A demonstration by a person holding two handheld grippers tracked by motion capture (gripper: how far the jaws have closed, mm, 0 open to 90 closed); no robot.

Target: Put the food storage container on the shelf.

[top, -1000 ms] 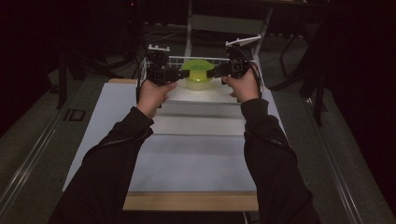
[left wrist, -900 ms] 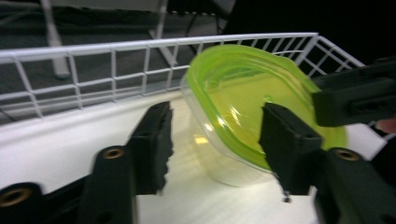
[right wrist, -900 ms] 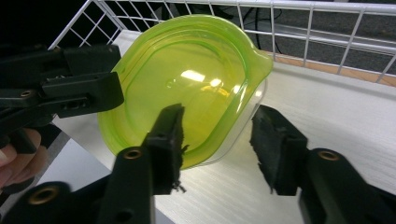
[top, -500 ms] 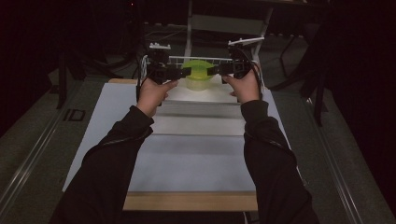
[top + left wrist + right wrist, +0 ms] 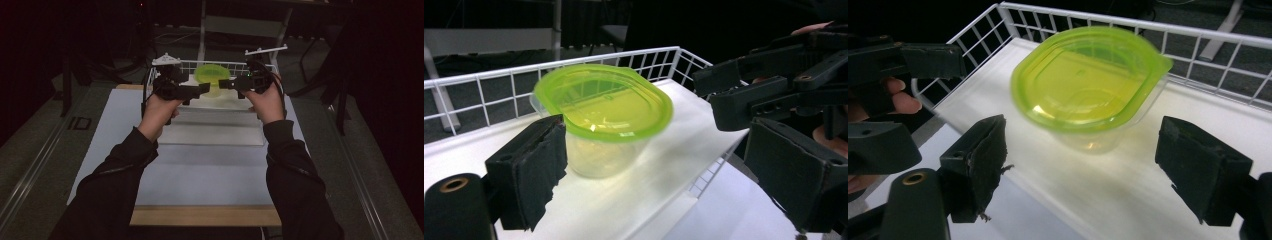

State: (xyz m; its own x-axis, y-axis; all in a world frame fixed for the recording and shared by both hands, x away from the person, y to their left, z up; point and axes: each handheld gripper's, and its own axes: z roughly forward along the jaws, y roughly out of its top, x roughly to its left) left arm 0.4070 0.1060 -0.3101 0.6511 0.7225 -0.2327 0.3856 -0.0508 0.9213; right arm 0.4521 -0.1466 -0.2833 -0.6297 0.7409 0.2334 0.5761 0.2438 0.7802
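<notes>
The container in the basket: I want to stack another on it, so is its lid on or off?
On. The green lid covers the clear container, which stands upright in the white wire basket.

The room is dark, nearly black along the far side. A pale tabletop point(image 5: 210, 170) with a wooden front edge catches the light. Grey floor point(image 5: 35, 150) flanks it, a rail running along the left. Beyond the far edge stands a grey table leg point(image 5: 203, 30).
</notes>
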